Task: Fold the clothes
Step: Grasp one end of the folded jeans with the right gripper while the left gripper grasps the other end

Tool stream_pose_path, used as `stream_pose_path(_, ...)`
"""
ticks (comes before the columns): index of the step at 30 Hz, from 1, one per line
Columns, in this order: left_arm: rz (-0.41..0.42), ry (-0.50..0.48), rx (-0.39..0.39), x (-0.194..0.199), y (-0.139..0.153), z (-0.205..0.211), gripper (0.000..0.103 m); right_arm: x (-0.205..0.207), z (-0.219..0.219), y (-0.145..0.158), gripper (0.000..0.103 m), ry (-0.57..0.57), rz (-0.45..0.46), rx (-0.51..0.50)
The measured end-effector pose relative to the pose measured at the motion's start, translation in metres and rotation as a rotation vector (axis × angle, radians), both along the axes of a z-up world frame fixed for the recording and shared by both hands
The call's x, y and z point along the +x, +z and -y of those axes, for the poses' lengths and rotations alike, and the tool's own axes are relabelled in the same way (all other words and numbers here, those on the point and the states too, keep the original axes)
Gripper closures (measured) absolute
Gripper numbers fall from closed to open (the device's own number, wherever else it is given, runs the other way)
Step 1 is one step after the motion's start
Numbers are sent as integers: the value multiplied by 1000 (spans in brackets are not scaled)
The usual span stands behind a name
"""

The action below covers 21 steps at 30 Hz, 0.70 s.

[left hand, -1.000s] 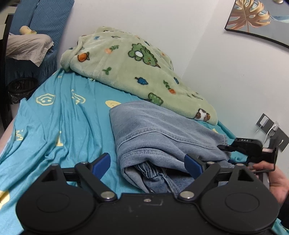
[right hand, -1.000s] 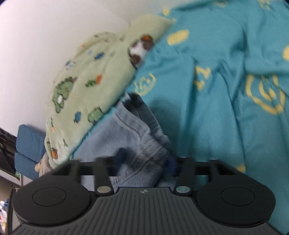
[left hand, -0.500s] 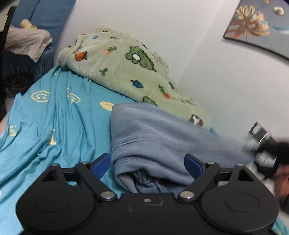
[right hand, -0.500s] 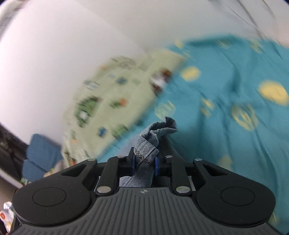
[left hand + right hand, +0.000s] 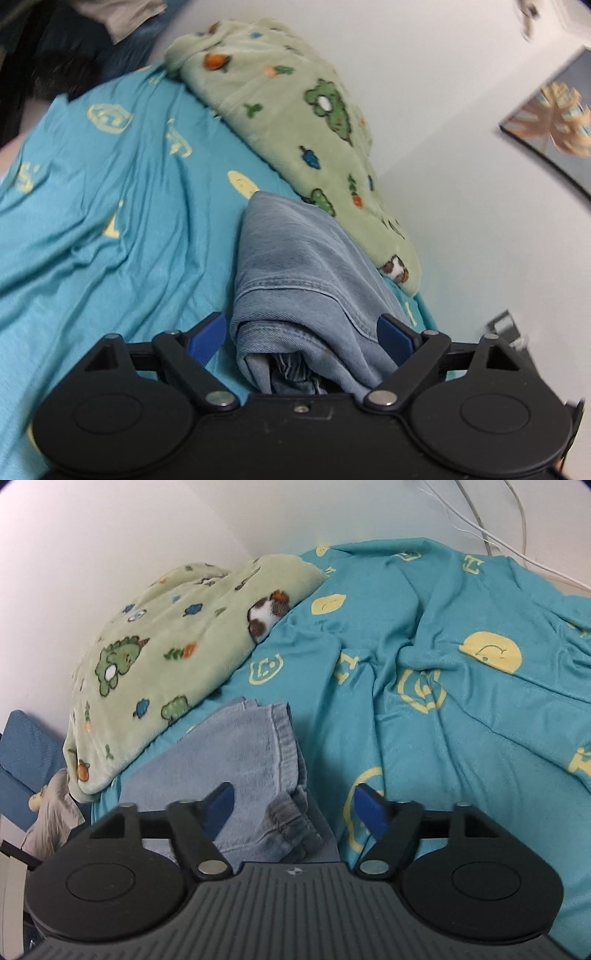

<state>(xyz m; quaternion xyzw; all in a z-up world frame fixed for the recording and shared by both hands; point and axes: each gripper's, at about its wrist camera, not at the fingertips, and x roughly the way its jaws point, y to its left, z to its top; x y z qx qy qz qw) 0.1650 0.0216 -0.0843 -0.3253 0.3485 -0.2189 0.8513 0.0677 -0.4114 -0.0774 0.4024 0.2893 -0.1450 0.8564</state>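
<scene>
Folded light-blue jeans [image 5: 295, 266] lie on the teal bed sheet [image 5: 110, 206], close to the wall side. My left gripper [image 5: 301, 332] is open, its blue pads standing on either side of the bundle's near end without pinching it. In the right wrist view the jeans [image 5: 240, 746] lie flat with their hemmed leg ends [image 5: 288, 823] nearest. My right gripper [image 5: 295, 805] is open just above those hems, with nothing held between its fingers.
A green fleece blanket [image 5: 295, 110] with dinosaur prints lies bunched along the white wall [image 5: 443, 110] behind the jeans. The blanket [image 5: 159, 646] also shows in the right wrist view. A framed picture [image 5: 554, 122] hangs on the wall. White cables [image 5: 491, 524] run down the wall.
My right gripper was shut on a fold of the jeans half a second ago; it has let go and opened, and the jeans lie flat. My left gripper stayed open and tilted.
</scene>
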Motion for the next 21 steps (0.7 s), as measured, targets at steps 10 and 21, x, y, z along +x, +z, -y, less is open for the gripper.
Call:
stream_pose_path(10,-114,-12,-136,22,-31,0,15,42,-9,-35,20,57,23,83)
stream_pose_path(21,-49,-96,-156,29,-30,11,16,52,-20,-46,20,115,26,104)
